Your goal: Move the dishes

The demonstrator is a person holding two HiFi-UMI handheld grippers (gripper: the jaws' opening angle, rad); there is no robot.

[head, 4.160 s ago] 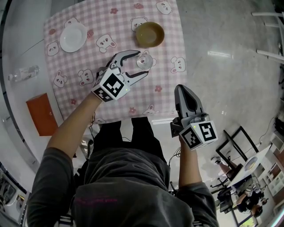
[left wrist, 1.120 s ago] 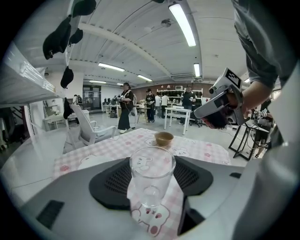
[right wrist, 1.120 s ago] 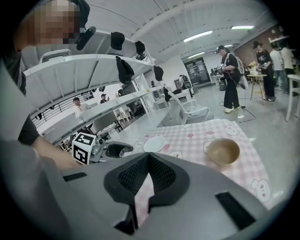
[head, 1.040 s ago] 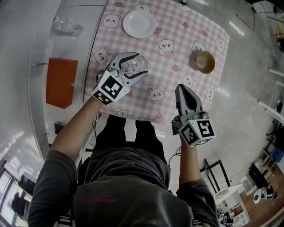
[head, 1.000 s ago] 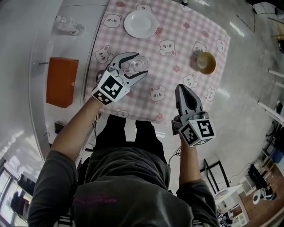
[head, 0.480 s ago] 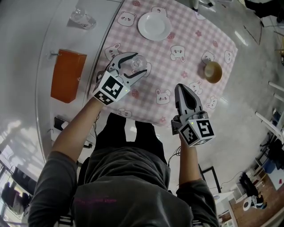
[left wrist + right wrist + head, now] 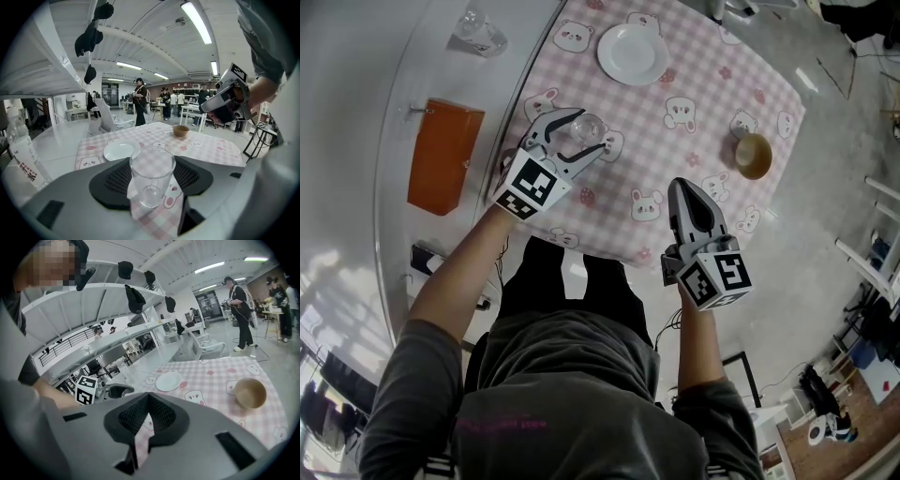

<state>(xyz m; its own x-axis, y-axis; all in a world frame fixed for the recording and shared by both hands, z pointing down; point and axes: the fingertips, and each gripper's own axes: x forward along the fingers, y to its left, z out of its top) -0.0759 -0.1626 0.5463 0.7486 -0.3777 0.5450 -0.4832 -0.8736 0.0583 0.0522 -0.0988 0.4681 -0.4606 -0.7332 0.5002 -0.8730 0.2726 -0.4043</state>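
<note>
Since four seconds ago, my left fingers (image 7: 546, 124) have carried the clear straight-walled drinking glass (image 7: 151, 176) away from the round brown bowl (image 7: 754, 155) toward the round white plate (image 7: 632, 53). They clamp its mid-wall, apparently just above the pink-checked bench (image 7: 712, 75). My right fingers (image 7: 692, 211) are pressed together, empty. Thin, slippery and fragile: grip mid-wall, moderately.

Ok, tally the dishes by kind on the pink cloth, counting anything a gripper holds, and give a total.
glass: 1, clamped in the left gripper
white plate: 1
brown bowl: 1
Total: 3
</note>
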